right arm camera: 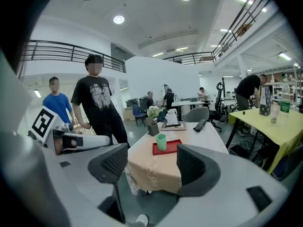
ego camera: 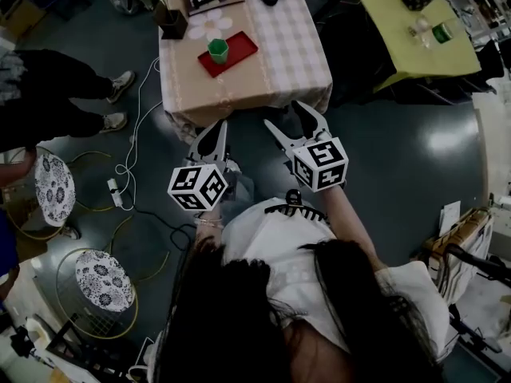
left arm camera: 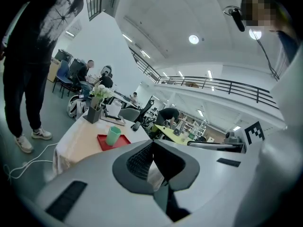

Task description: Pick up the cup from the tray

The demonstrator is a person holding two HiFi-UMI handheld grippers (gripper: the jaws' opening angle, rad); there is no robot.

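Green cup (right arm camera: 161,142) upright on the red tray (right arm camera: 174,147), well ahead of the right gripper (ego camera: 289,120), its 2 jaws apart and empty, and the left gripper (ego camera: 215,128), jaws together; probably light, stiff, smooth plastic, best clasped across its mid-wall.

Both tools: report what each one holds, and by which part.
Nothing is held. The left tool is shut and empty; the right tool is open and empty. The cup stands untouched on the tray, far ahead.
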